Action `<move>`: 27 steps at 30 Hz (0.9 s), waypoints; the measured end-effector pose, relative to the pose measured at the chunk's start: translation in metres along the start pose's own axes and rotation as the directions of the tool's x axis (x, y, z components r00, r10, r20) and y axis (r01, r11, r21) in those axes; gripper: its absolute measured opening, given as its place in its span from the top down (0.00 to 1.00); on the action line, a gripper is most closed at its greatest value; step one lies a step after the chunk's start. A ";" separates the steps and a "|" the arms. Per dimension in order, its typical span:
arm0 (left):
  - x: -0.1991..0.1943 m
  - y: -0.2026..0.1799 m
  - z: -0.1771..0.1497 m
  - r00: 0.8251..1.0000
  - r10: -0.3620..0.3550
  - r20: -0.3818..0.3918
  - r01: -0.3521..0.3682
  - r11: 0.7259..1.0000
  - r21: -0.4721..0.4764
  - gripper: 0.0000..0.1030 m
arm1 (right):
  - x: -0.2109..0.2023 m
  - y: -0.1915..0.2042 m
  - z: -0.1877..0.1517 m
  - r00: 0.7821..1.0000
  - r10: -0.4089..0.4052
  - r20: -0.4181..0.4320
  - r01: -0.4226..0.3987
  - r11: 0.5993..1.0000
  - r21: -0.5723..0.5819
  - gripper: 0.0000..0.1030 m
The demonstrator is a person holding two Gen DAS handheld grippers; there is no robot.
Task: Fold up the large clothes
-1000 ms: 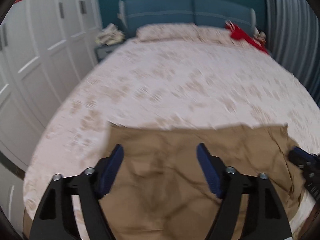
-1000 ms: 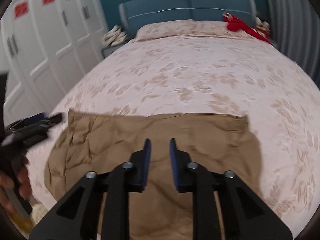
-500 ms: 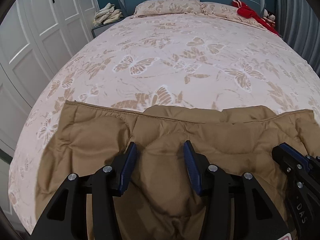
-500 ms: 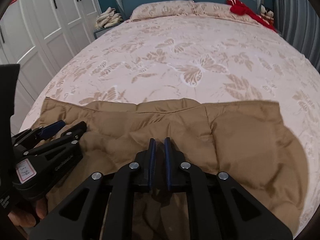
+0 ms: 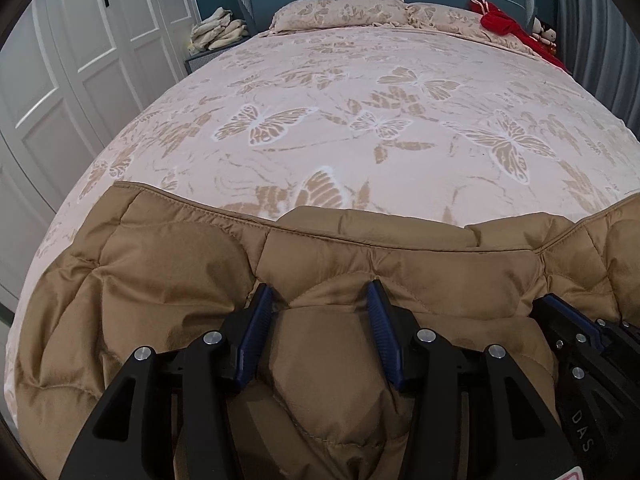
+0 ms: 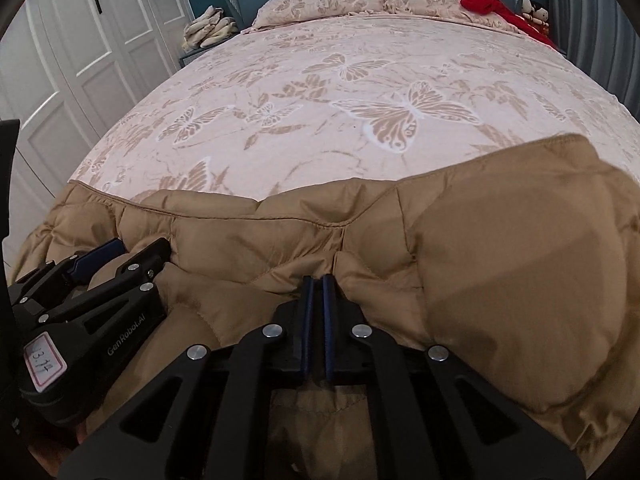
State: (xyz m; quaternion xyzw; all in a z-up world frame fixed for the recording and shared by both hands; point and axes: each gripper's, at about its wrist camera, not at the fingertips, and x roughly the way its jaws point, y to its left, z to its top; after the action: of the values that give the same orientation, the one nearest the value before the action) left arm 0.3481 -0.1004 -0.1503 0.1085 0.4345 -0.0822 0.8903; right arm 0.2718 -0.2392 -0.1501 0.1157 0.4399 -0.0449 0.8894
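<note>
From the left wrist: tan quilted jacket (image 5: pixel 168 280) spread flat across the near end of the bed (image 5: pixel 360 100), hem seam running side to side just ahead of the fingers, sleeve or side panel puffing out to the left. Left tool (image 5: pixel 320 296) about halfway open and clamped round a fat bulge of padding, blue pads pressing into both flanks so the cloth swells up between them. Looks light for its bulk, soft and springy, with a smooth shell that probably slides easily over the bedspread and over itself. Likely to spring back and let trapped air push a fold open unless pressed down. From the right wrist: same jacket filling the lower half of the picture, a big rounded billow at the right, the bedspread bare beyond it. Right tool (image 6: pixel 318 280) with jaws just closing and now all but shut, a thin pinch of shell cloth caught between the pads beside a stitched seam; how much padding is caught with it cannot be told. Best hold judged to be on seams and edges, where stitching gives thin, firm layers; a grip on a puffed panel risks slipping off the filling. Both holds sit side by side near the same edge, well suited to lifting that edge evenly.
</note>
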 end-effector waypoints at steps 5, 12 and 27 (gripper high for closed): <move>0.006 -0.002 -0.003 1.000 0.009 0.021 -0.009 1.000 -0.001 0.54 | 0.008 0.000 0.000 1.000 0.002 0.007 -0.002 1.000 -0.001 1.00; 0.010 -0.006 -0.005 0.999 0.030 0.041 -0.030 1.000 0.008 0.54 | 0.014 -0.001 -0.002 1.000 0.003 0.023 -0.003 1.000 0.000 1.00; -0.085 0.044 -0.028 0.996 -0.087 0.028 0.089 0.994 -0.064 0.47 | -0.083 0.007 -0.011 0.997 0.050 0.055 -0.051 0.999 0.017 0.93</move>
State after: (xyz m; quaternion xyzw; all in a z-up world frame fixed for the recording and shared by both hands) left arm 0.2861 -0.0462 -0.0944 0.0590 0.4300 -0.1084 0.8943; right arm 0.2143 -0.2311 -0.0897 0.1339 0.4121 -0.0295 0.9007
